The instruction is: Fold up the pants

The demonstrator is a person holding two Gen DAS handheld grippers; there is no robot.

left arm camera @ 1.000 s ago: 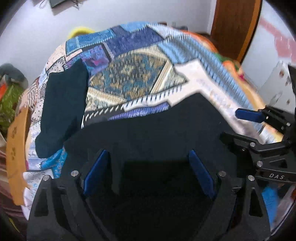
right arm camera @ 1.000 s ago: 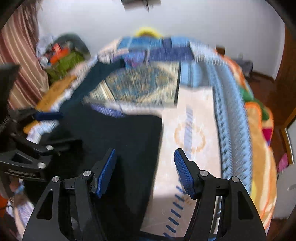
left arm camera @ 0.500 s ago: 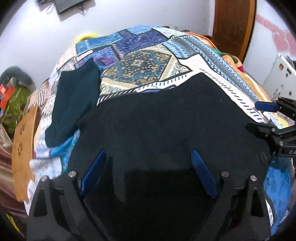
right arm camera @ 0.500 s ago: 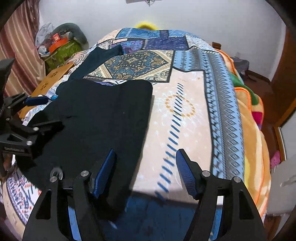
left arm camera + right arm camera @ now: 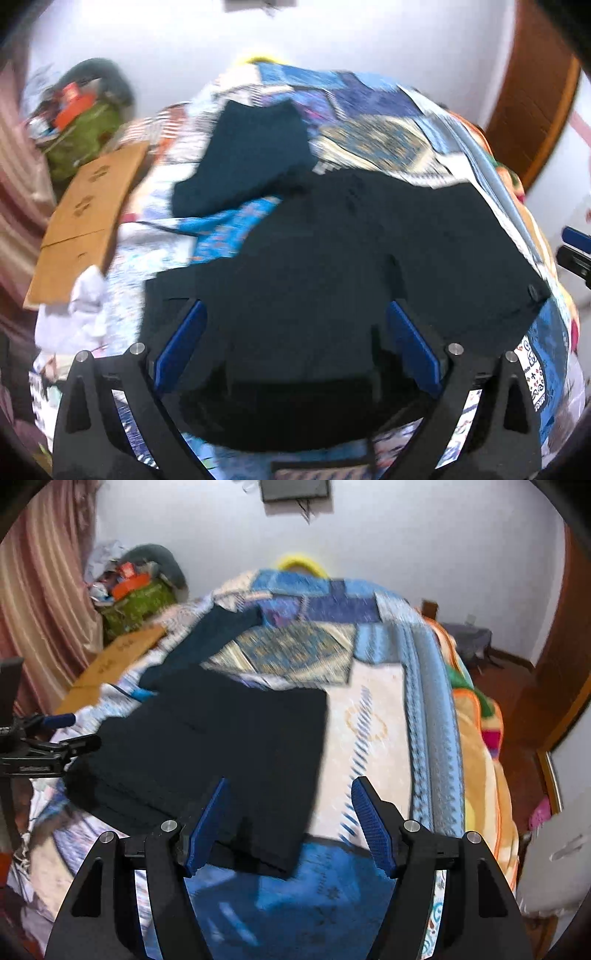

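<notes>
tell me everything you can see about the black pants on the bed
The black pants are a dark, soft-looking fabric, spread mostly flat on the patchwork bedspread near the bed's front edge. The outline is a broad block with straight edges and a squared corner at the right; a small round button or rivet shows near one corner in the left wrist view. Their far left end touches or overlaps a dark teal garment. The left gripper and right gripper hover over them, jaws open, holding nothing.

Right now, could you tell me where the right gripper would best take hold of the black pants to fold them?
Probably the near right corner of the black pants, approached from the bed's near edge. That corner lies flat and exposed on the blanket, just ahead of the open right gripper, whose left finger already overlaps the hem.
</notes>
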